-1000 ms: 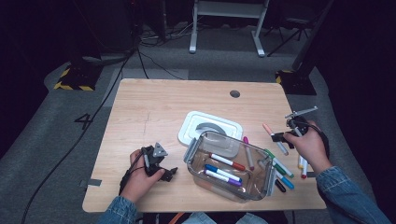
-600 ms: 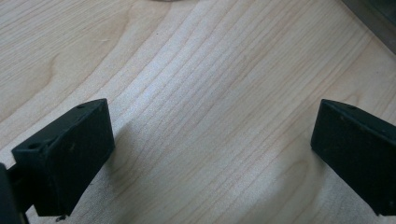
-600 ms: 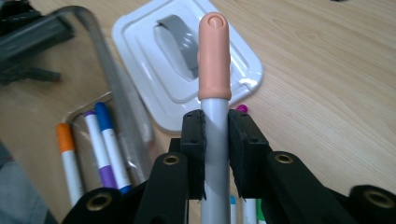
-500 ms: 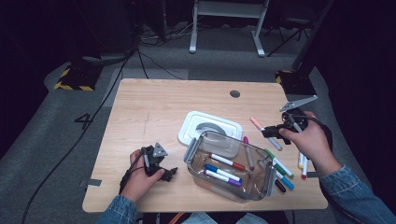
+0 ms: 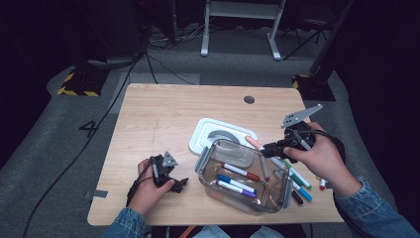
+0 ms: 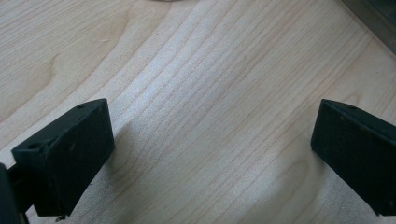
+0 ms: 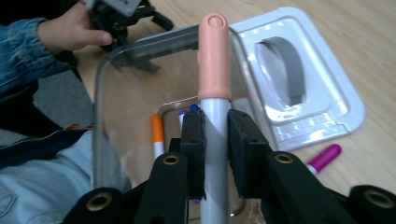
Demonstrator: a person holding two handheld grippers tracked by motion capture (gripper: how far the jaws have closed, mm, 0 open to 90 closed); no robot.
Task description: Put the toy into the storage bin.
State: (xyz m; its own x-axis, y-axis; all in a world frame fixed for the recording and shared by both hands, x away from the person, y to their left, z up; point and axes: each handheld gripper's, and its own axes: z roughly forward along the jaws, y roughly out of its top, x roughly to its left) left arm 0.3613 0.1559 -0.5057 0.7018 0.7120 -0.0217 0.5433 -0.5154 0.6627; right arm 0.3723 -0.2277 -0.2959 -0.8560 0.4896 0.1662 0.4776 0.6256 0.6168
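- While it rests on the table (image 5: 163, 114) at the lower left of the high view, the left gripper (image 5: 167, 172) has its jaws spread wide with bare wood between them; idle there, it gives the container no support
- At the lower centre stands the clear container (image 5: 243, 179), several markers already lying inside; its white lid (image 5: 216, 134) lies flat on the table just behind it
- Right of centre, the right gripper (image 5: 270, 147) has its jaws closed on the grey barrel of a peach-capped marker (image 7: 214, 51), whose cap points over the container's rim
- My guess is this marker is headed into the container; released too early or too flat, it could catch the rim and roll off, since the cap sits above the wall, not the hollow
- At the lower right, loose markers (image 5: 297, 179) lie beside the container under the right hand (image 5: 322, 161); a careless wrist could scatter them toward the table edge
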